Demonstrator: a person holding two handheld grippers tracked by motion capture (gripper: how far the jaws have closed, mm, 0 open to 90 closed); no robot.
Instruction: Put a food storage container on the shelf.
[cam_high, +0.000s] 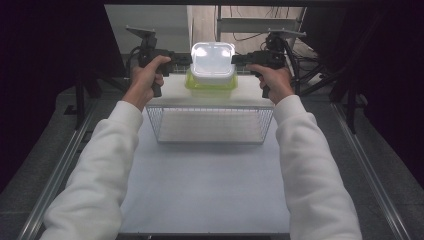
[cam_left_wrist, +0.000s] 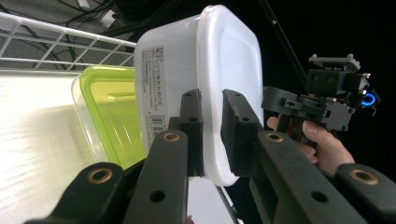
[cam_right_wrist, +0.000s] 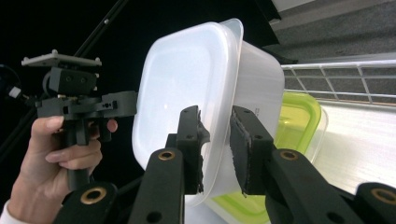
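Note:
A white lidded plastic container sits stacked on a green-lidded clear container at the far middle of the table. My left gripper meets it from the left and my right gripper from the right. In the left gripper view the black jaws pinch the white container's lid rim, with the green lid just below. In the right gripper view the jaws straddle the same rim of the white container, pads against it; the green-lidded container lies beyond.
Both containers rest on a pale board at the top of a white wire basket. White table surface stretches toward me. Metal rails run along both sides; cables and dark frame posts stand behind.

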